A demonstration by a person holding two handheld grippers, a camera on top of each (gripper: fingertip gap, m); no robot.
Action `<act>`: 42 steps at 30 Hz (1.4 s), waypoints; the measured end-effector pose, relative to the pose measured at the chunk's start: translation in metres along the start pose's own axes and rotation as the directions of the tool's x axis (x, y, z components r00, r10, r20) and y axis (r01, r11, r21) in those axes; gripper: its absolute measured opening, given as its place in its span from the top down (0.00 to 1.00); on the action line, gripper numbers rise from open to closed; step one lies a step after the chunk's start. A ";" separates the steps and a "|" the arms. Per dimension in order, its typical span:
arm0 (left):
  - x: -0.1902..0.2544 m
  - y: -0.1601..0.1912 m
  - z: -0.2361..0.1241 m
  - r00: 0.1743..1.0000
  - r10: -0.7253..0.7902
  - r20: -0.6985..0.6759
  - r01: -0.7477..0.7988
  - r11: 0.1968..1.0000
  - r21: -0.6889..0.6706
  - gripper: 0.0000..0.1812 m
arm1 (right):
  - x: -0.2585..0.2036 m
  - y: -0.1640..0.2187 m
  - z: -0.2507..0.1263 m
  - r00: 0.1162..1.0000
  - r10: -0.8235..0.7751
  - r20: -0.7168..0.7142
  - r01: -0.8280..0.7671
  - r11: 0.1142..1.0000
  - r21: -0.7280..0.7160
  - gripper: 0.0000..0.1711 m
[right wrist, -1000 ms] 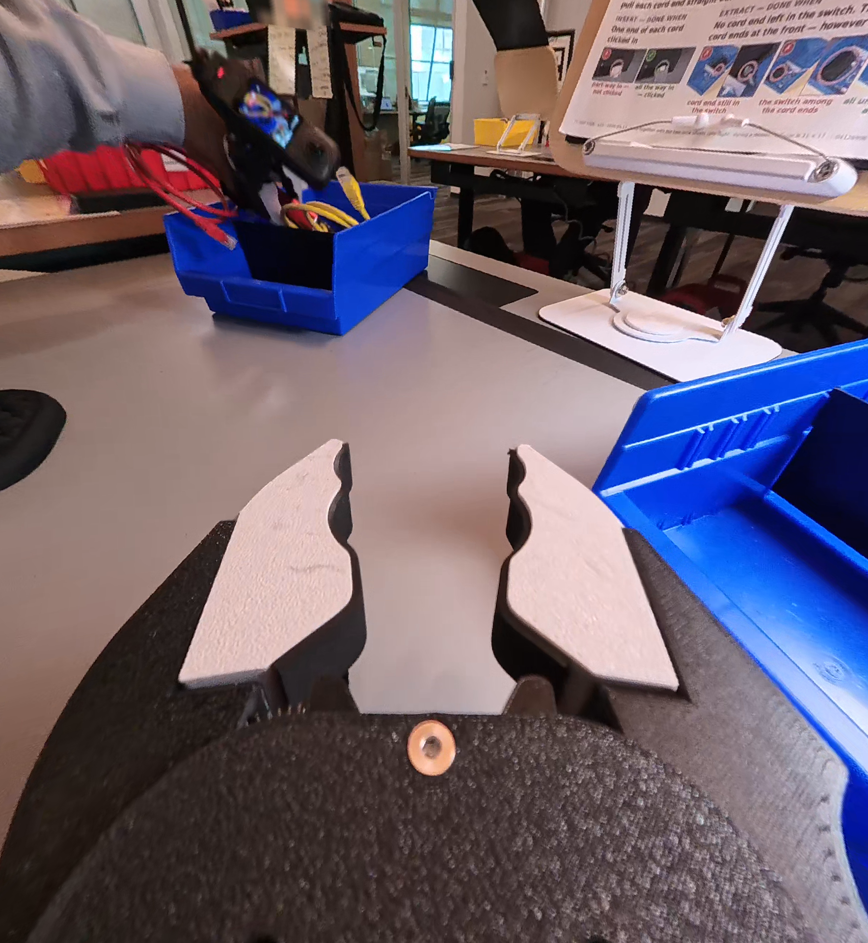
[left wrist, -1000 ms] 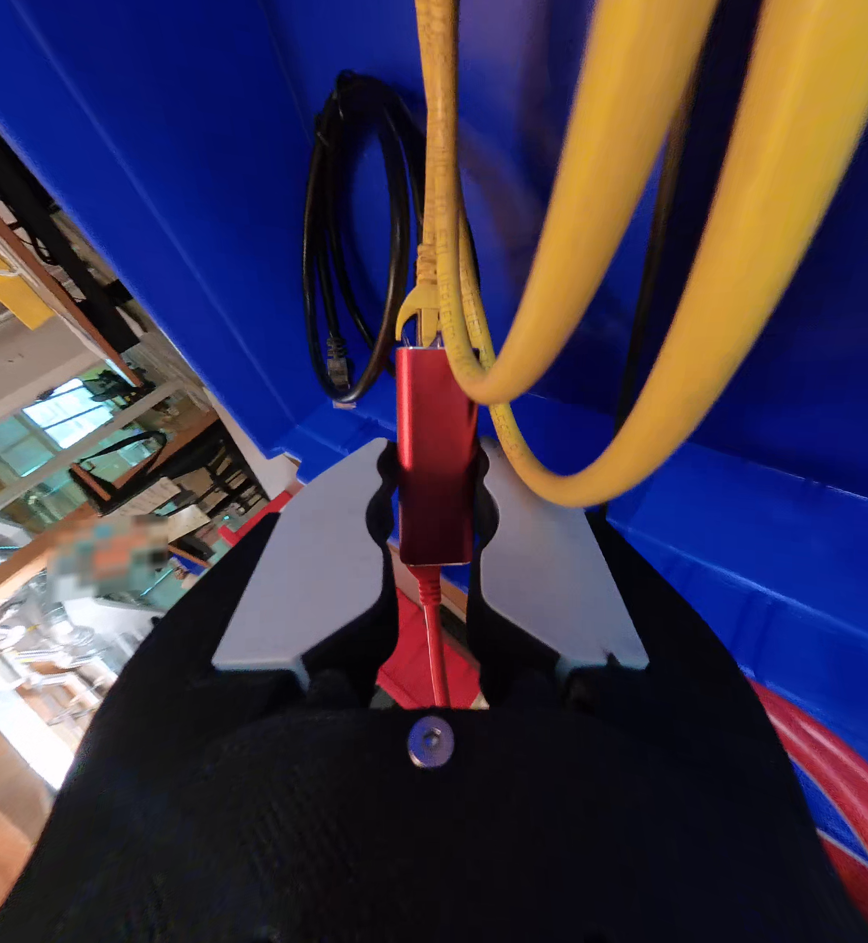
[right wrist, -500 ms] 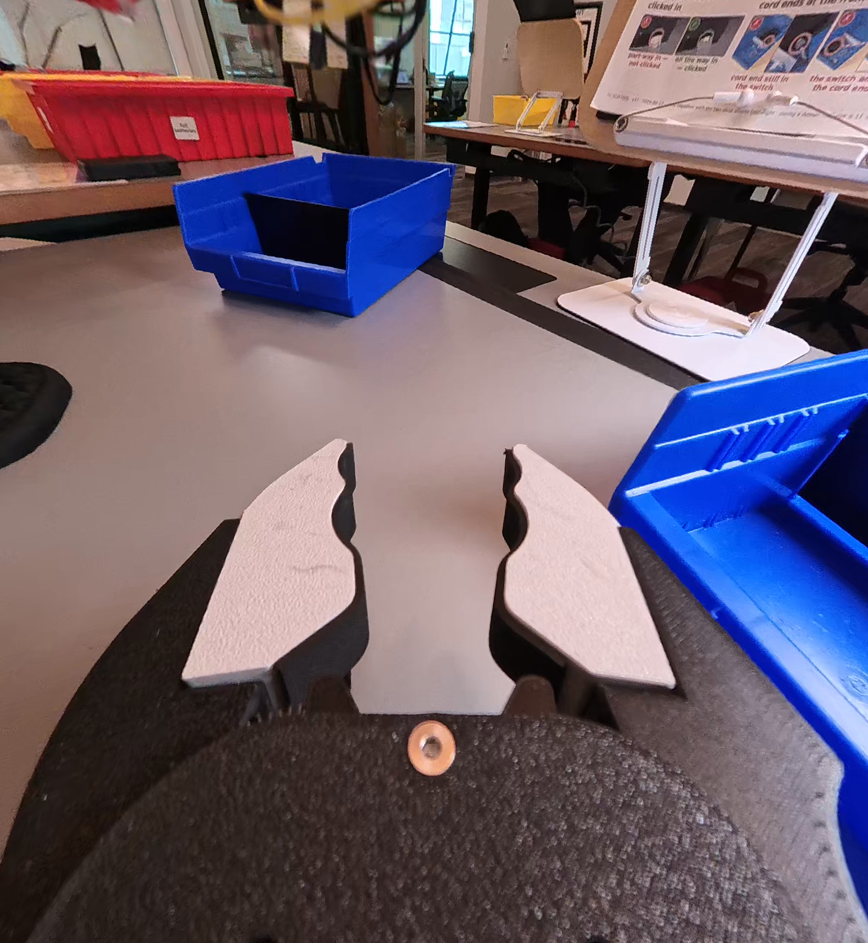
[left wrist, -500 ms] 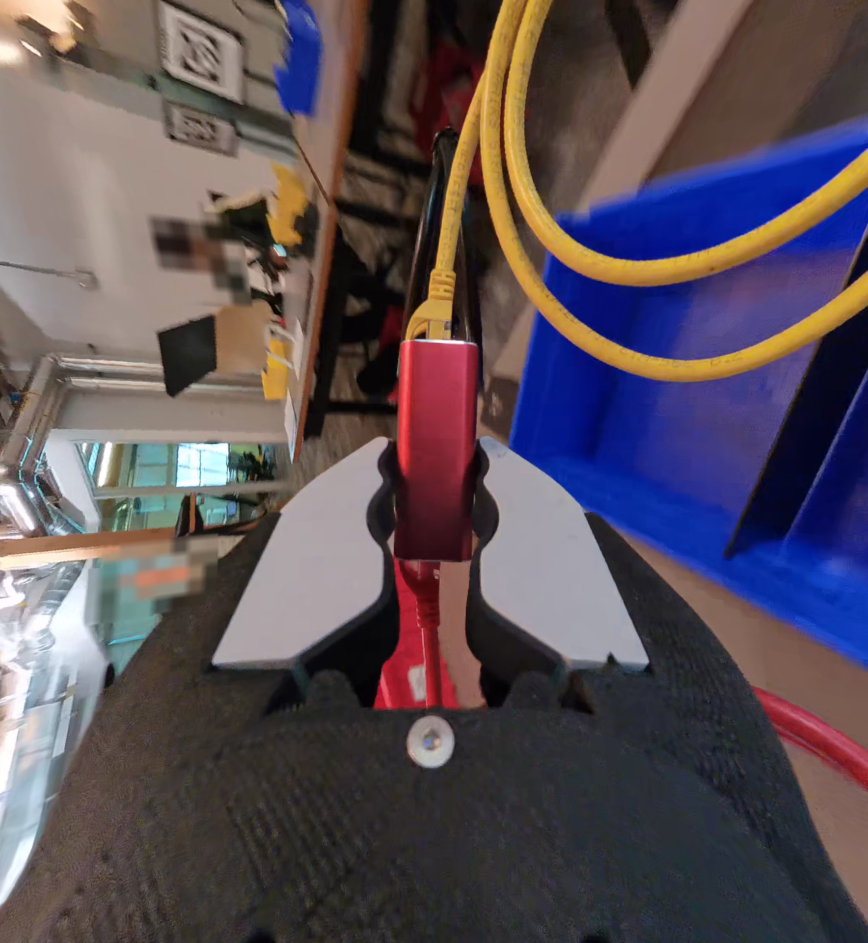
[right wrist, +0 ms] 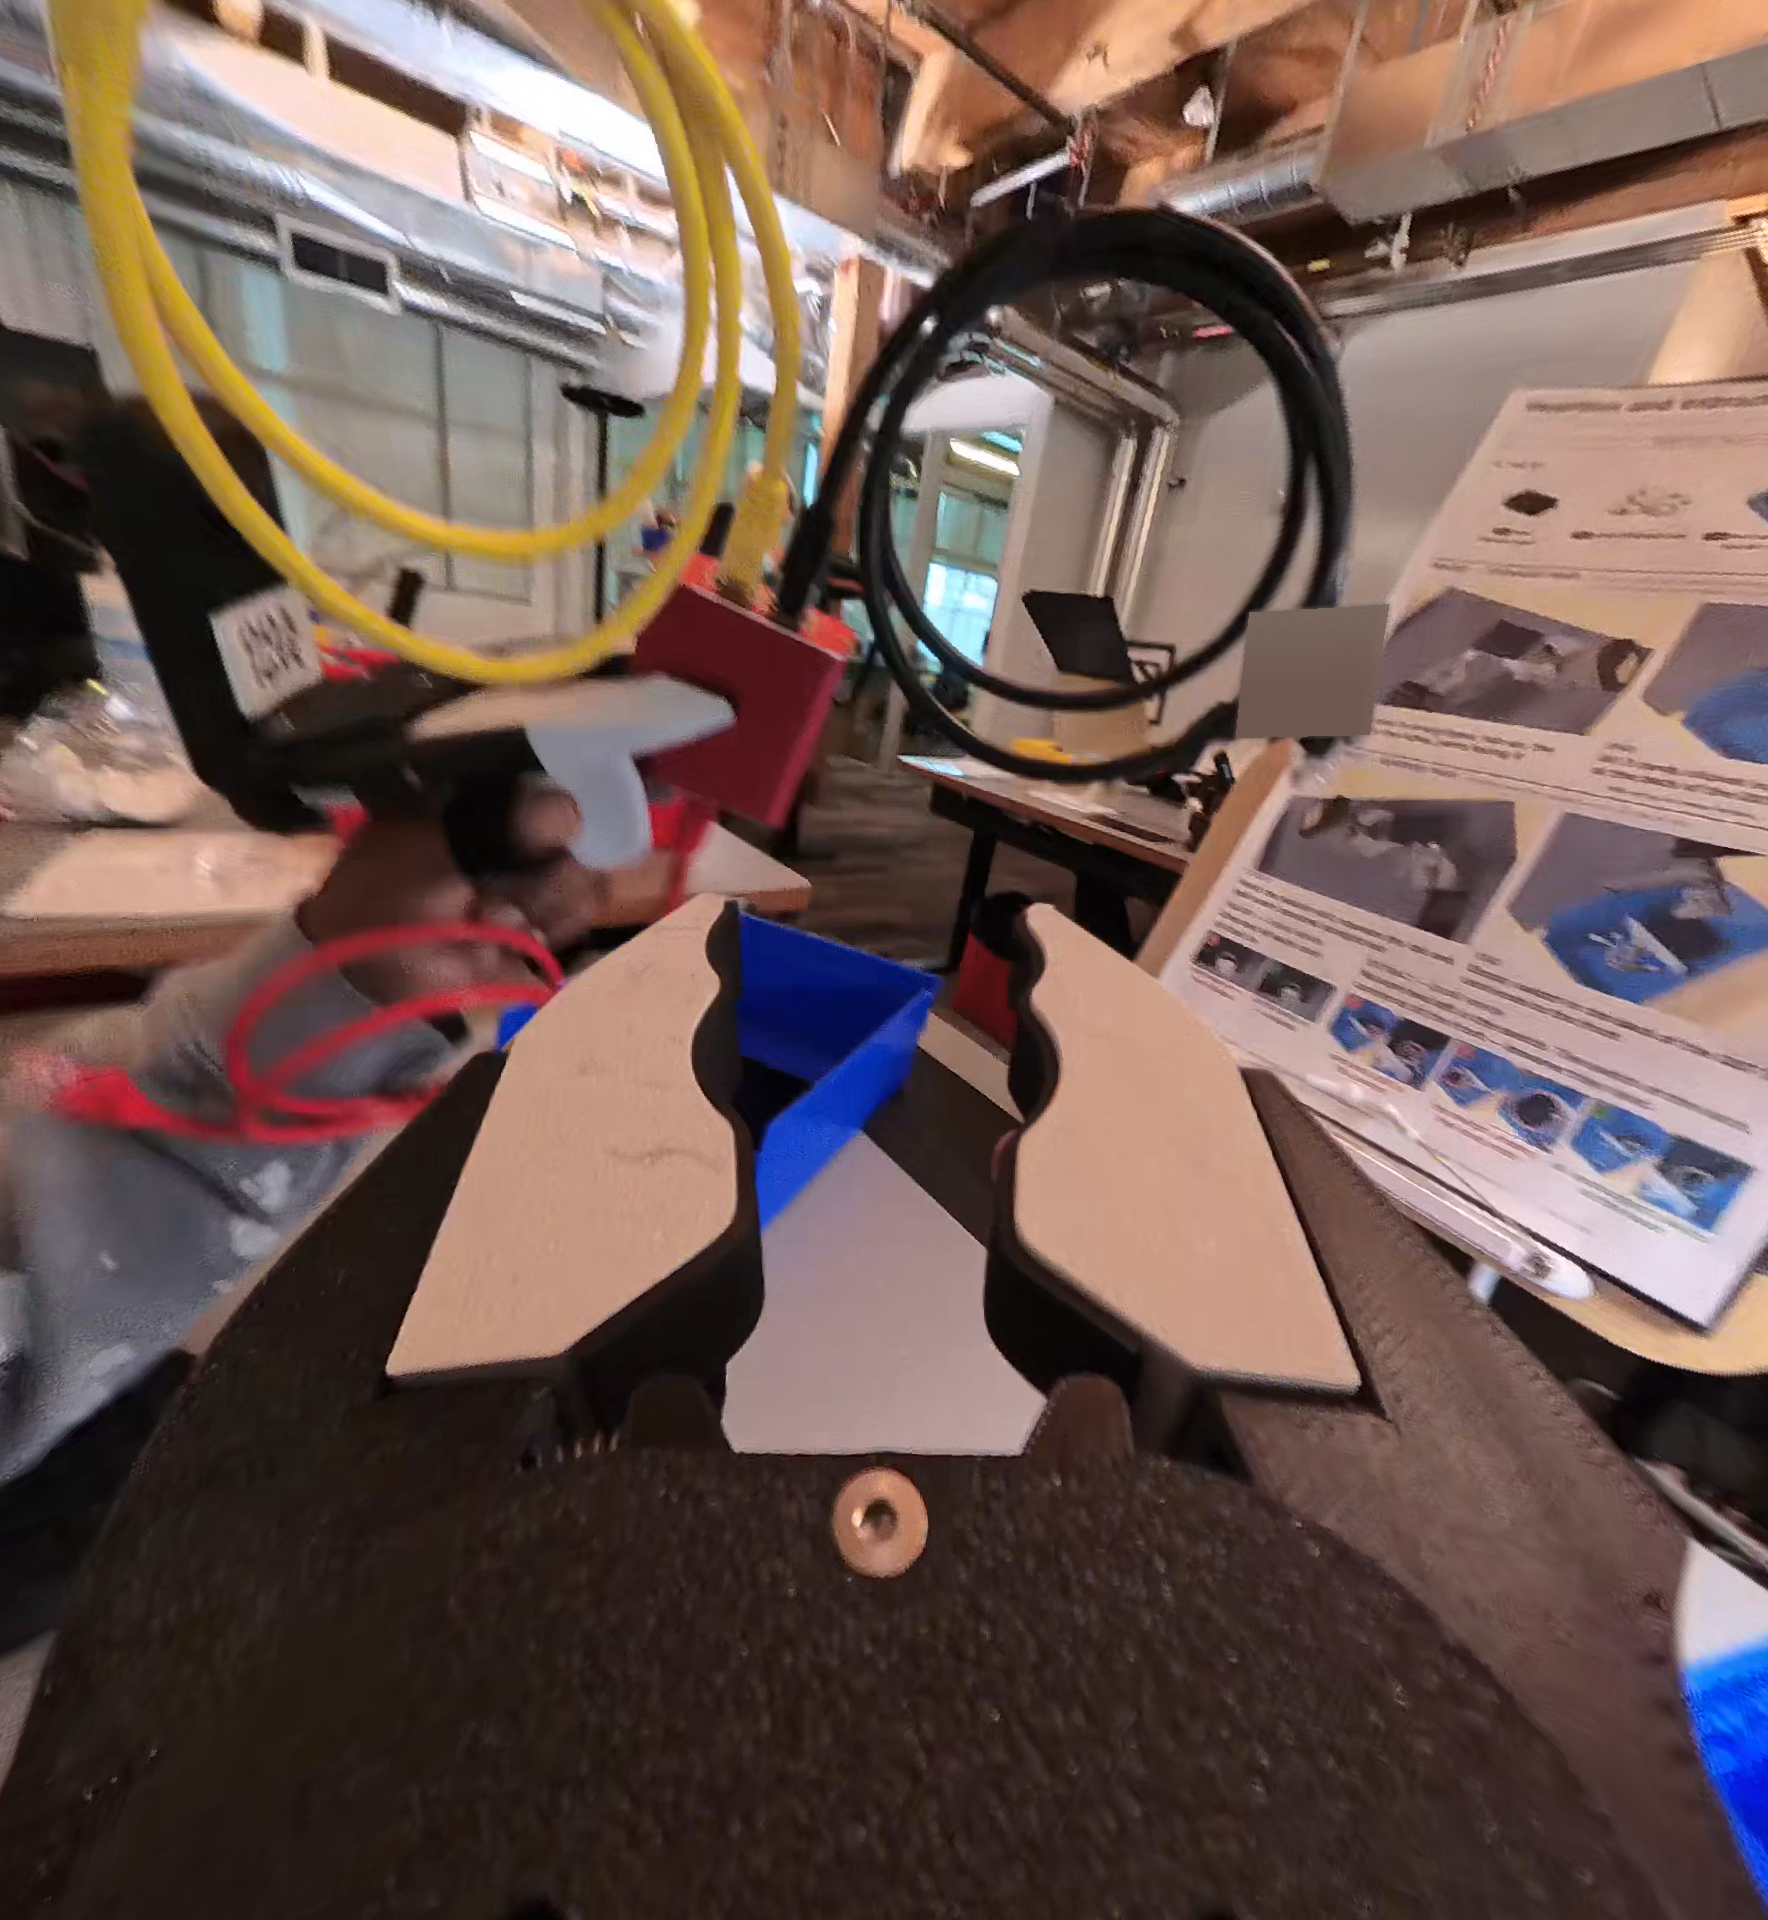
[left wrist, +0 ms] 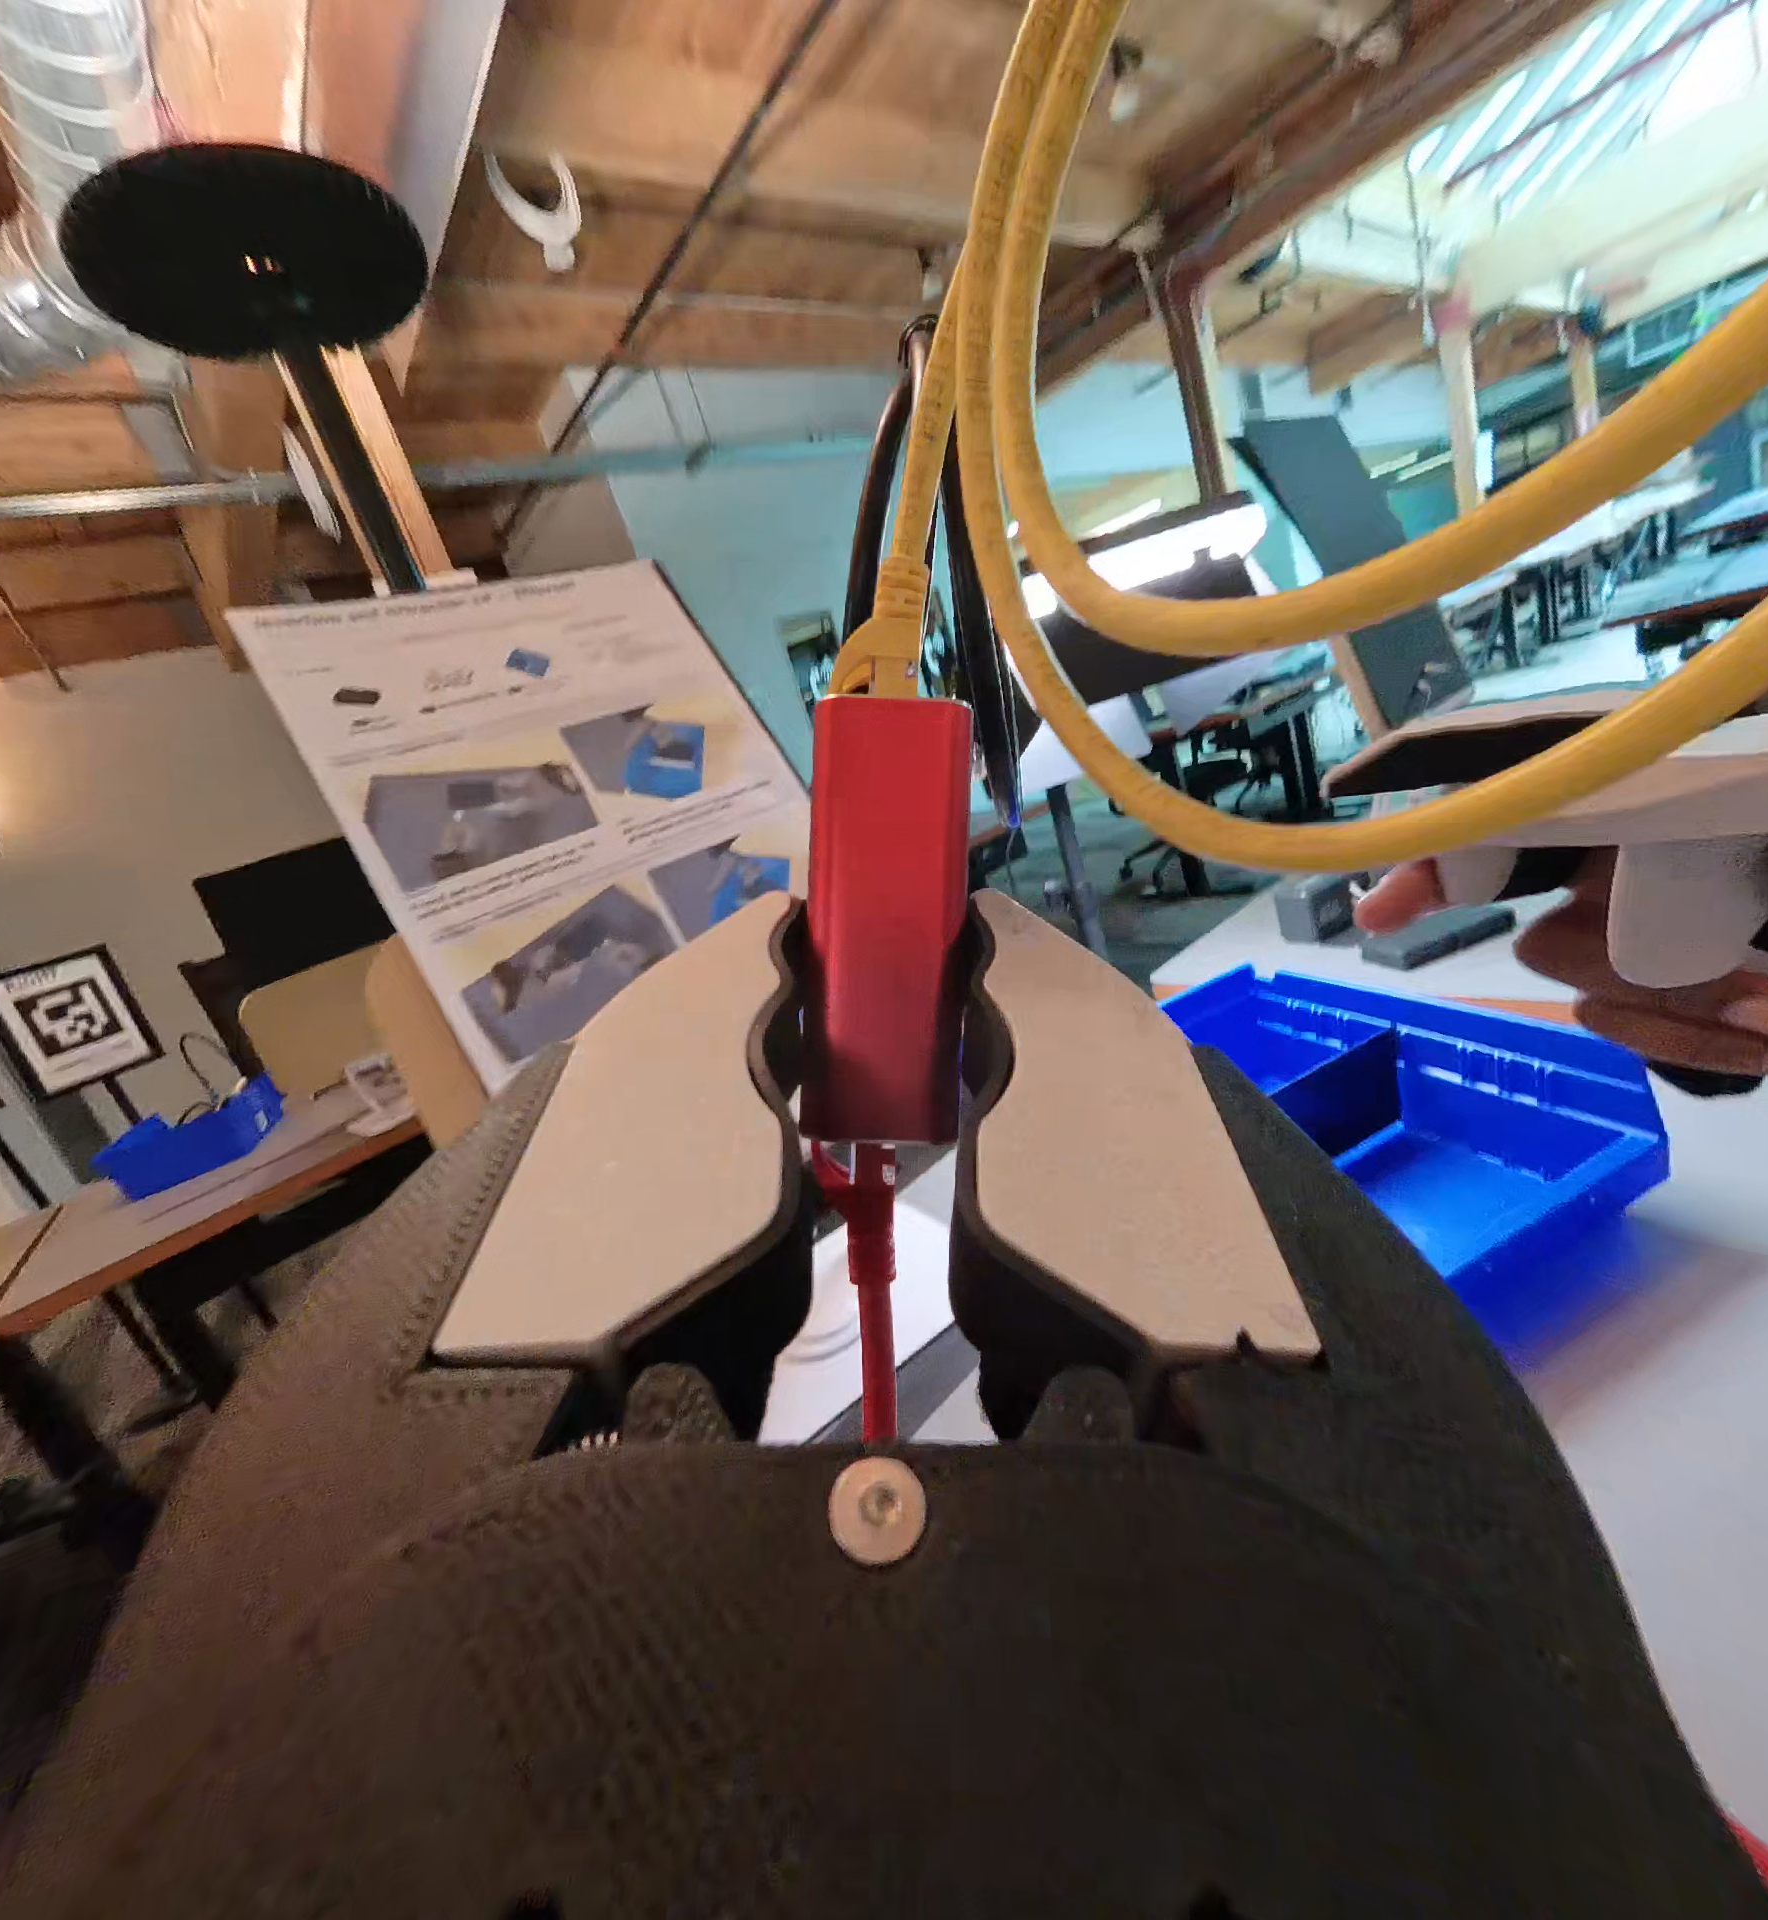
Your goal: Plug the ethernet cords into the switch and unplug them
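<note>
The left hand-held gripper (left wrist: 885, 1023) is clamped on the red switch (left wrist: 888, 914), which stands lengthwise between its pads, raised well above the worktop (left wrist: 1711, 1382). A red cord (left wrist: 875, 1309) enters the switch's near end; a yellow cord (left wrist: 973, 416) and a black cord (left wrist: 875, 520) plug into its far end and loop upward, cut off at the frame's top. To the right, a blue bin (left wrist: 1462, 1132) sits on the worktop. The right hand-held gripper (right wrist: 875, 1039) hangs empty, fingers apart, its view blurred, with another blue bin (right wrist: 838, 1049) partly hidden behind them.
</note>
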State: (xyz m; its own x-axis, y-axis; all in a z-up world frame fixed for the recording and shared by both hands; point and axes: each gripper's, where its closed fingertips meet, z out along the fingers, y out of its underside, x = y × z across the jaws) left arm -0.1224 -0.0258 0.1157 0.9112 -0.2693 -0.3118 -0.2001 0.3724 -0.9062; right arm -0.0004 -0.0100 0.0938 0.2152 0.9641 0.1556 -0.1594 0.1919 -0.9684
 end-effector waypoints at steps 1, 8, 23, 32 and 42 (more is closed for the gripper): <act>0.008 0.003 0.005 1.000 0.013 -0.002 -0.013 1.000 -0.014 0.85 | -0.005 -0.001 0.002 1.000 0.020 0.021 -0.020 1.000 0.013 0.73; 0.034 0.022 0.011 0.899 0.429 0.093 -0.417 0.901 -0.119 0.85 | 0.000 0.027 -0.002 0.998 0.064 0.023 -0.061 0.990 -0.124 0.70; 0.080 0.026 0.012 0.573 0.817 0.064 -0.816 0.576 -0.046 0.85 | 0.023 0.005 -0.055 0.932 0.333 0.140 -0.312 0.938 -0.153 0.77; 0.076 0.046 0.016 0.510 0.857 0.077 -0.855 0.514 -0.060 0.85 | 0.026 0.005 -0.058 0.888 0.422 0.185 -0.399 0.905 -0.148 0.77; 0.095 0.081 0.027 0.418 0.908 0.028 -0.906 0.419 -0.054 0.85 | -0.014 0.088 -0.025 0.886 0.398 0.236 -0.263 0.853 -0.450 0.89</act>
State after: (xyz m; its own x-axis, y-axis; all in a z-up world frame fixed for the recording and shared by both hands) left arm -0.0426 0.0027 0.0205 0.2095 0.2503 -0.9452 -0.9291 0.3523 -0.1127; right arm 0.0065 -0.0106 0.0013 -0.1005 0.9743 -0.2016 0.2411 -0.1727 -0.9550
